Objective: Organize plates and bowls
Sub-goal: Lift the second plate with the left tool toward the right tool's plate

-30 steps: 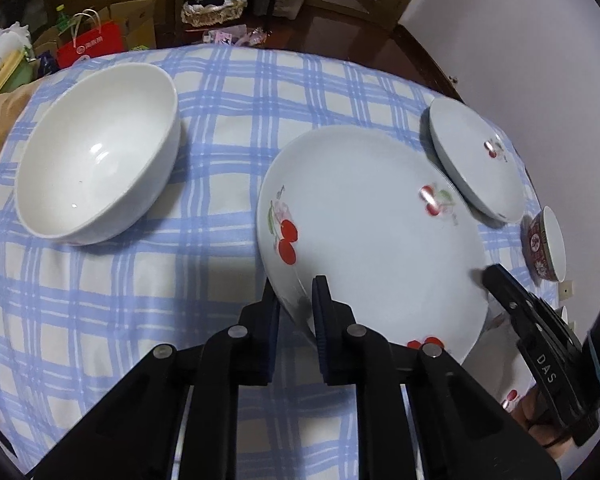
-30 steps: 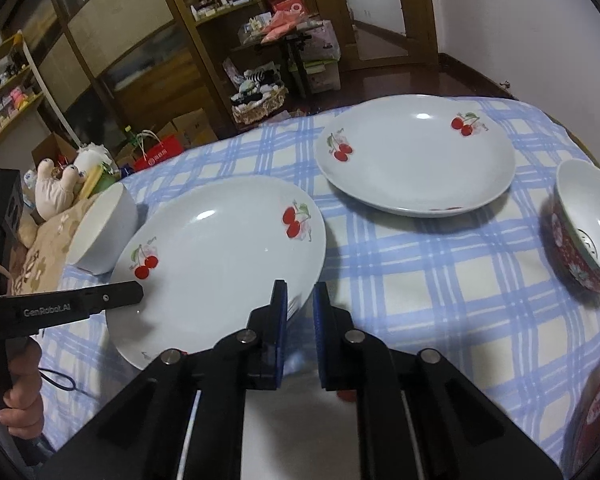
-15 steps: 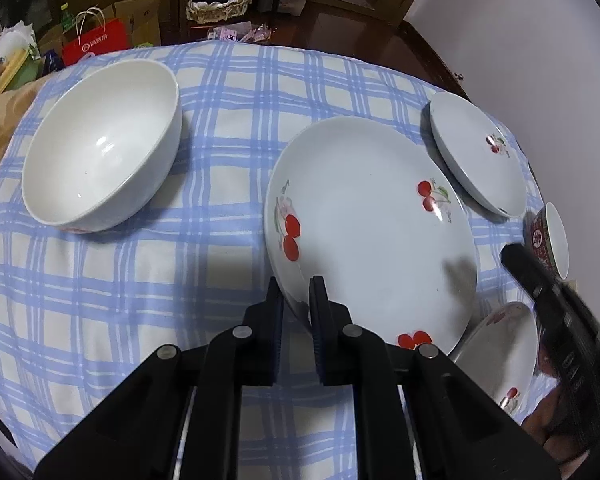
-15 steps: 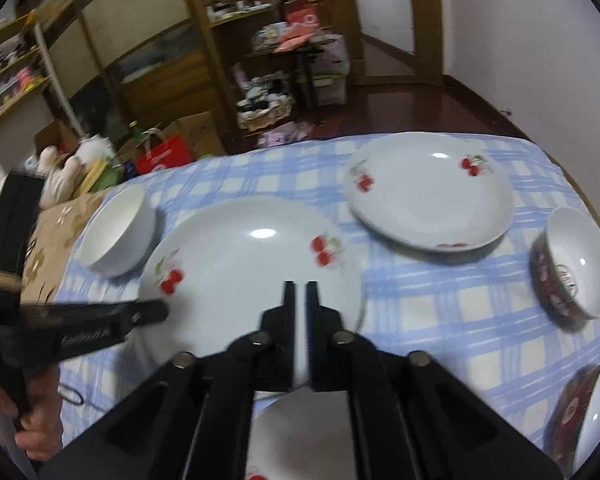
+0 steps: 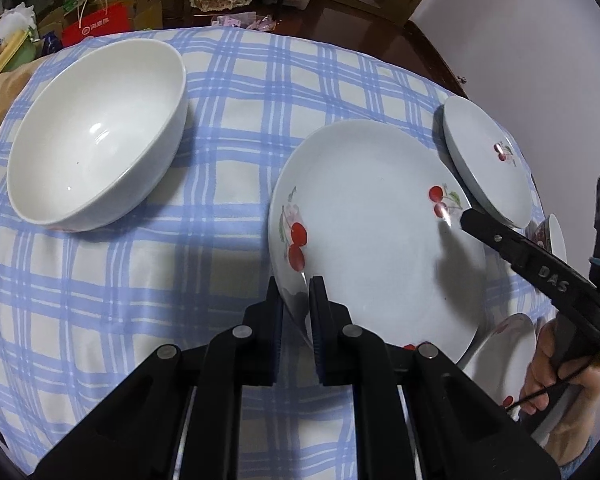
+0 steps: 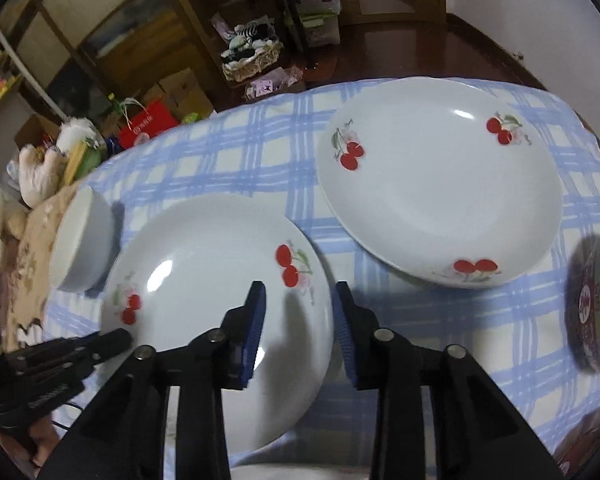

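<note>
The left claw point(image 5: 296, 308) is clamped on the near rim of a large white plate point(image 5: 376, 236), its two fingers either side of the edge; the plate is glossy, shallow, and painted with pairs of red cherries on green stems at several spots around its inner wall; it sits tilted over the blue-and-white checked cloth of the desk point(image 5: 228, 116), its right edge overlapping a smaller cherry dish point(image 5: 504, 360) below it; the right claw point(image 6: 300, 320) stands wide, blue-padded fingers apart, one above the plate's right part point(image 6: 220, 280) and one past its edge, gripping nothing; a second large cherry plate point(image 6: 440, 184) lies flat on the cloth just beyond, to the right; a plain white bowl point(image 5: 96, 132) rests upright to the left, well apart from the held plate; a red-patterned bowl point(image 6: 596, 300) with a white inside sits at the far right of the desk.
</note>
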A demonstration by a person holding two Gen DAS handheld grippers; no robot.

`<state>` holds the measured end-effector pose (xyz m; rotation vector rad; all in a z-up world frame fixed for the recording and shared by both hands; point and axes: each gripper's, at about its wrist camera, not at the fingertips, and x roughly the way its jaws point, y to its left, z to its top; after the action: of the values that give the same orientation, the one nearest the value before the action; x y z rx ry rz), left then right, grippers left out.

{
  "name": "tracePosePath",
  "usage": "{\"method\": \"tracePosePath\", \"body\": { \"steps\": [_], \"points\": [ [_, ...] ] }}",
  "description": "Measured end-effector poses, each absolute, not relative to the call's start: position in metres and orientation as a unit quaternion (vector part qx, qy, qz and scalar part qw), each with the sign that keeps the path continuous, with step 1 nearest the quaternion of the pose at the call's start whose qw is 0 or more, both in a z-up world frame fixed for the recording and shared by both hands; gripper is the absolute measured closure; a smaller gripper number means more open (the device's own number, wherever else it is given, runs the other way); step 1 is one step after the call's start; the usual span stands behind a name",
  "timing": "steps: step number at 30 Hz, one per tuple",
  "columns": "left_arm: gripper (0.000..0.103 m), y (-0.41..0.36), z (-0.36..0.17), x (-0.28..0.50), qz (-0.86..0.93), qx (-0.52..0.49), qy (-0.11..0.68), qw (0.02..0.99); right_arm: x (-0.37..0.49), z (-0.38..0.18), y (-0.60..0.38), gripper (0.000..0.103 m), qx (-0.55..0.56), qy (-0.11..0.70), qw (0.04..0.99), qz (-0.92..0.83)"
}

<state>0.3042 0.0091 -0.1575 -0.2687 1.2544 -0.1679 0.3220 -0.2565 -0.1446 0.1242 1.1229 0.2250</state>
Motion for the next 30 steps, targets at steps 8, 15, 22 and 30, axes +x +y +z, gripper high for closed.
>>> {"method": "tracePosePath", "body": {
  "steps": [8,15,22,30],
  "points": [
    [0.091,0.019,-0.15,0.303,-0.081,-0.157,0.577,0.798,0.314,-0.151,-0.274,0.098,0.08,0.539,0.831,0.108],
    [0.091,0.021,-0.149,0.302,-0.082,-0.153,0.576,0.799,0.307,-0.155,-0.274,0.098,0.085,0.539,0.83,0.11],
    [0.091,0.021,-0.156,0.304,-0.076,-0.154,0.584,0.793,0.311,-0.162,-0.277,0.094,0.12,0.56,0.81,0.128],
    [0.091,0.025,-0.146,0.302,-0.08,-0.168,0.575,0.797,0.302,-0.151,-0.281,0.096,0.141,0.54,0.819,0.131]
  ]
}}
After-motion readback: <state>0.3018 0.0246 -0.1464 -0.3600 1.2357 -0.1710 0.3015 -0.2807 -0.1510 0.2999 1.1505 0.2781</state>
